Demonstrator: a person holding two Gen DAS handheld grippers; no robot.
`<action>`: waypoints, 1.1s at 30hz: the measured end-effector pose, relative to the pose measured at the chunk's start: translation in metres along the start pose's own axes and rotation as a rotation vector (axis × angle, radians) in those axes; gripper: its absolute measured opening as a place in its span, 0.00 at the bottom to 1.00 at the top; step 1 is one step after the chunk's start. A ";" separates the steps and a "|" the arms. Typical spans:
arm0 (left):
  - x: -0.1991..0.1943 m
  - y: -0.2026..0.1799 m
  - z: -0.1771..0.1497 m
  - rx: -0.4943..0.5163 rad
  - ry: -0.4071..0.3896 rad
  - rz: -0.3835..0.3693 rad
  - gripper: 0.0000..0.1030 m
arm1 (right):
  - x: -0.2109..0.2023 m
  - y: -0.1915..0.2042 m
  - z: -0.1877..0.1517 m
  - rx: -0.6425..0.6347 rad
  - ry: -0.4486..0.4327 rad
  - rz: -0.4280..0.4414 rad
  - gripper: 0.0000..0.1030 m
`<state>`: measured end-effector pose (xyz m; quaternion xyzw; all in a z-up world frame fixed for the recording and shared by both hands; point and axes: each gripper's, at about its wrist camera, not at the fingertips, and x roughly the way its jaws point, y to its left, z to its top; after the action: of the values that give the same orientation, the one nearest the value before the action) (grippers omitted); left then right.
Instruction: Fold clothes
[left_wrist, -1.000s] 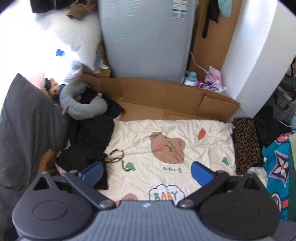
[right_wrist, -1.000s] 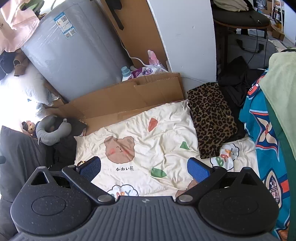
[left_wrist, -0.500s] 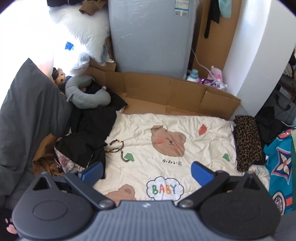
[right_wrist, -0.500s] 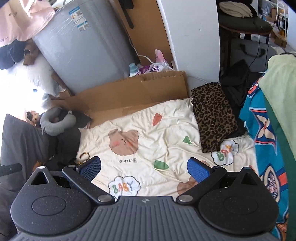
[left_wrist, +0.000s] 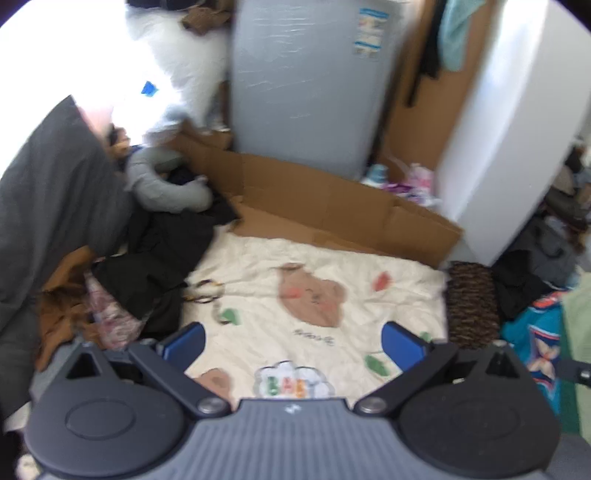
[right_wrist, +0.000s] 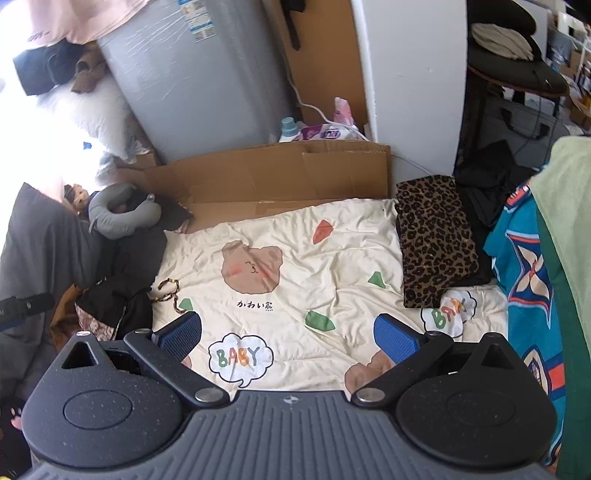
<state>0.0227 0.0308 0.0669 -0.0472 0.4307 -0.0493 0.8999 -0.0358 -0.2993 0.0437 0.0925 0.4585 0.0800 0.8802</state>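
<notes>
A cream bear-print blanket (left_wrist: 325, 280) (right_wrist: 295, 280) covers the bed. A heap of black clothes (left_wrist: 159, 258) (right_wrist: 125, 280) lies at its left edge, with brown and floral pieces under it. A folded leopard-print garment (right_wrist: 434, 236) (left_wrist: 471, 302) rests at the right edge beside a black garment (right_wrist: 487, 192). My left gripper (left_wrist: 293, 341) hangs open above the blanket's near part, nothing between its blue pads. My right gripper (right_wrist: 288, 334) is open too, over the "BABY" cloud print, holding nothing.
A grey neck pillow (right_wrist: 118, 214) and a dark grey cushion (left_wrist: 48, 192) sit at the left. Flattened cardboard (right_wrist: 266, 177) and a tall grey appliance (left_wrist: 306, 81) stand behind the bed. A teal patterned cloth (right_wrist: 524, 273) lies at the right, with a white wall (right_wrist: 413, 85) behind.
Both grippers have pulled back and risen, so more of the blanket and room shows. The left view is now blurred and swung right. Both stay open and hold nothing.
</notes>
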 end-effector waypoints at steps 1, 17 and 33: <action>-0.001 -0.002 -0.003 0.005 -0.006 -0.027 1.00 | 0.001 0.000 -0.002 -0.006 -0.002 0.001 0.99; -0.007 -0.008 -0.032 -0.019 -0.005 -0.109 1.00 | 0.001 0.008 -0.030 -0.023 0.007 0.025 0.99; 0.001 0.001 -0.034 -0.008 0.047 0.010 1.00 | 0.007 0.016 -0.035 -0.054 0.017 0.017 0.99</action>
<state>-0.0033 0.0306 0.0449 -0.0477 0.4523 -0.0442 0.8895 -0.0615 -0.2790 0.0222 0.0718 0.4629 0.1009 0.8777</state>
